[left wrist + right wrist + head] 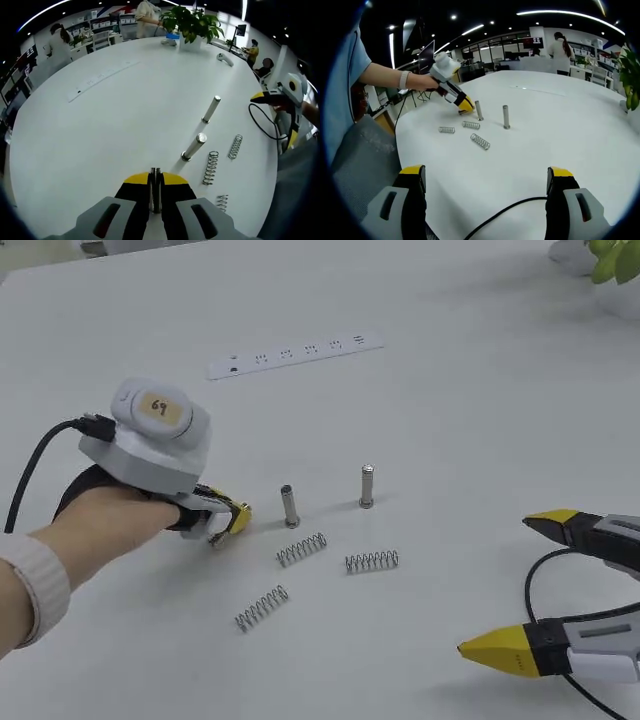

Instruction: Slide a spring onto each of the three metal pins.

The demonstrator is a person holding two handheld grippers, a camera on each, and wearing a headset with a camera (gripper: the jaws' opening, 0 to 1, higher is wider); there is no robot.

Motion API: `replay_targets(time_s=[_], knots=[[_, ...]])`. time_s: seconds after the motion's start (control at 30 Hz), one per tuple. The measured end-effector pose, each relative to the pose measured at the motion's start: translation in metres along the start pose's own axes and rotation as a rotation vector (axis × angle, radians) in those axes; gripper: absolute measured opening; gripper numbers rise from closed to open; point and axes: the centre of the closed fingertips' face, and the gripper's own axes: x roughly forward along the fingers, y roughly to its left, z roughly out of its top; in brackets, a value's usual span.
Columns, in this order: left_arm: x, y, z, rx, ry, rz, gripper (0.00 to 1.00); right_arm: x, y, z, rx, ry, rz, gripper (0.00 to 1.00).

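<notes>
Two metal pins stand upright on the white table, one [290, 506] just right of my left gripper [228, 522] and one [367, 486] farther right. The left gripper [155, 175] is shut on a third metal pin [155, 187], held low by the tabletop. Three springs lie flat in front of the pins: one [301, 549] near the middle, one [372, 561] to its right, one [262, 607] nearer me. My right gripper [515, 585] stands open at the right, well away from the parts, its yellow fingertips [415, 175] wide apart with nothing between them.
A white power strip [295, 355] lies at the back of the table. A black cable [540, 580] loops by the right gripper. A potted plant [615, 260] sits at the far right corner. People stand at desks beyond the table [100, 125].
</notes>
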Motion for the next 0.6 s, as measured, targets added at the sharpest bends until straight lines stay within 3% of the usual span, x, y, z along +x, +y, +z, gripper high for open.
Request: replay_targets(time_s=[0.33,0.6], knots=[[-0.014,0.002,0.002,-0.016,-0.037,0.013,0.0,-0.001,0.002,0.002,-0.008,0.001,0.006,1.0],[-0.026,0.004,-0.004,-0.025,-0.057,0.029,0.0,-0.001,0.004,0.003,-0.01,0.002,0.01,1.0]])
